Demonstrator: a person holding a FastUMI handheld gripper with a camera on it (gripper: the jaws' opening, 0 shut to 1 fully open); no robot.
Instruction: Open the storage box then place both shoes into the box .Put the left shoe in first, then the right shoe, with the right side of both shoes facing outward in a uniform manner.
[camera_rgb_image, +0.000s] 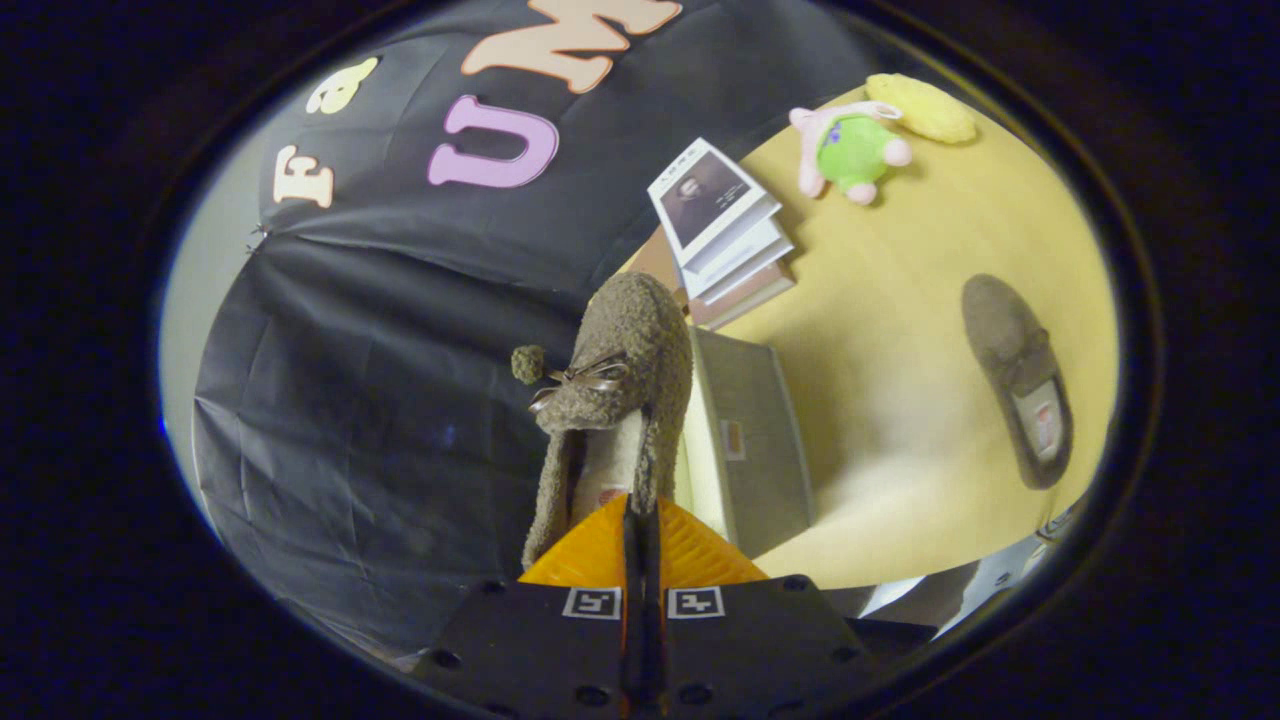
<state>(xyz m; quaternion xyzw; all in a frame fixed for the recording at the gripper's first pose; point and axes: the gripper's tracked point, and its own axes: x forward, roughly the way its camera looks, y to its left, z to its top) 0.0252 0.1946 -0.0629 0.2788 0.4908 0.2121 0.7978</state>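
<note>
My fingers (640, 520) are pinched nearly together on the heel rim of the fuzzy shoe (610, 390), which is lifted clear; thin grip, so it might twist or drop; storage box (750, 440) sits just beyond, other shoe (1020, 385) farther off on the tabletop (900, 300).

even, fairly bright indoor light falls on the yellow table (900, 420), with a pale glare patch near its front. the far slipper (1018, 380) looks soft and blurred. fisheye bending is strong toward the rim; the black cloth stays dim.
</note>
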